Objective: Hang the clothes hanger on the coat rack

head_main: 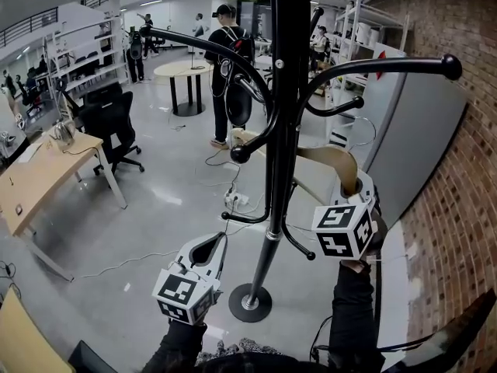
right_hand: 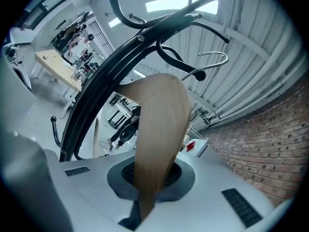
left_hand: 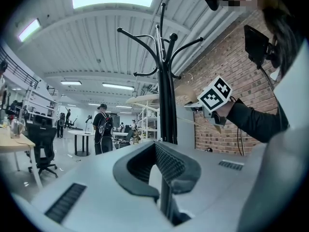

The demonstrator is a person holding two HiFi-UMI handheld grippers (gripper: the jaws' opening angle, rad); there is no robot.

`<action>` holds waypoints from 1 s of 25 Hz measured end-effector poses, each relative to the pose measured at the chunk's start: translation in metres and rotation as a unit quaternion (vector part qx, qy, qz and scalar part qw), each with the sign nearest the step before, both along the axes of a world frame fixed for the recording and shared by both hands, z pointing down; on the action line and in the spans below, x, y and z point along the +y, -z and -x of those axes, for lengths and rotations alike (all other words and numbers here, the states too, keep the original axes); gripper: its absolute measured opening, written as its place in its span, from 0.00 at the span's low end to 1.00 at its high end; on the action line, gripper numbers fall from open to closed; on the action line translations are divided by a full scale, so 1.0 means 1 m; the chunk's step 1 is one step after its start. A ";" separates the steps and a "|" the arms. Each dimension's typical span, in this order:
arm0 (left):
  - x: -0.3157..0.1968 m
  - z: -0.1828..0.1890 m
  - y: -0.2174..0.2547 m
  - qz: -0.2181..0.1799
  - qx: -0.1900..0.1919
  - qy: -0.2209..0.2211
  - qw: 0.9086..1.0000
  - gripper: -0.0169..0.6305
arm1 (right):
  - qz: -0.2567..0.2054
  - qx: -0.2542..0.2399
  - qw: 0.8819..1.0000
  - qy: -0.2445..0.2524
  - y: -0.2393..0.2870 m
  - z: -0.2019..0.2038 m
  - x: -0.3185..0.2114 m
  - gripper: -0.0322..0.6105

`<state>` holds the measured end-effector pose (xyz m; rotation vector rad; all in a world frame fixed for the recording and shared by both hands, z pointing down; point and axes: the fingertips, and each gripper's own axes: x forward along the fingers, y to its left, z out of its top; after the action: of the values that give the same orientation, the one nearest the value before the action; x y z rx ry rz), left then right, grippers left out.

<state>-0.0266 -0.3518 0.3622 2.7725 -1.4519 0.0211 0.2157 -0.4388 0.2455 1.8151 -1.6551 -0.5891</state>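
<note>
The right gripper (right_hand: 153,180), held level at the right of a black coat rack (head_main: 283,92), has its jaws clamped on one end of a wooden clothes hanger (right_hand: 159,129), while the left gripper (head_main: 211,251) hangs lower at the other side of the pole, its jaws drawn together at the tips with nothing between them. Both are carried by a person in dark sleeves (head_main: 353,301). The rack's round base (head_main: 250,301) stands on a glossy grey floor (head_main: 155,208) crossed by loose cables (head_main: 233,185), close to a red brick wall (head_main: 458,208). Beyond lie a pale wooden desk (head_main: 39,173), a black office chair (head_main: 116,127), a round table (head_main: 186,70), white shelving (head_main: 85,53) and a standing person in black (head_main: 225,76) under strip lights. The hanger is a broad, curved band of light tan wood with a thin wire hook (right_hand: 212,62), raised among the rack's lower curved branches. From the head view its middle passes behind the pole, and its hook cannot be made out there. The right gripper view shows the hook beside a ball-tipped branch (right_hand: 193,71), but whether it rests on any branch cannot be told
</note>
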 end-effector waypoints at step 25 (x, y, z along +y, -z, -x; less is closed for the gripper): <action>-0.016 0.013 -0.019 0.028 0.005 0.028 0.999 0.03 | 0.006 0.015 0.997 0.070 -0.013 0.050 -0.046 0.07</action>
<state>-0.0395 -0.3681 0.3815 2.6829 -1.5027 0.0453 0.1655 -0.4844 0.2590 1.6827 -1.7723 -0.6629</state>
